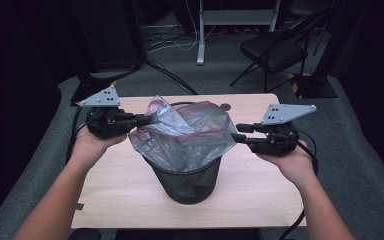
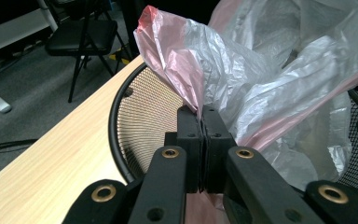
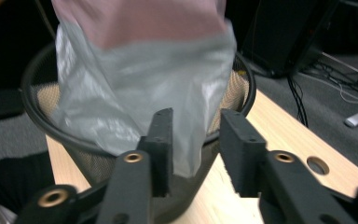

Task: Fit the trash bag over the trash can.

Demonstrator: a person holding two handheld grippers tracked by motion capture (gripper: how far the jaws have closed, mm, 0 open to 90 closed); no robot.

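On the table (image 1: 130,200), mesh bin (image 1: 190,185) with plastic bag (image 1: 185,135), left claw (image 1: 147,119) pinching bag's edge, right claw (image 1: 241,134) parted, bag loose between.

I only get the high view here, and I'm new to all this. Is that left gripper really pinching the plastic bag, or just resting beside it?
Observer: It's pinching. In the left gripper view the left gripper has its jaws pressed together on a fold of the plastic bag.
Operator: And the right one, has it got hold of the bag too?
Observer: No. In the right gripper view the right gripper has its jaws apart, with an edge of the bag hanging between them, unpressed.
Operator: What is the bin made of?
Observer: Black wire mesh; the left gripper view shows the fine weave of the bin from inside.
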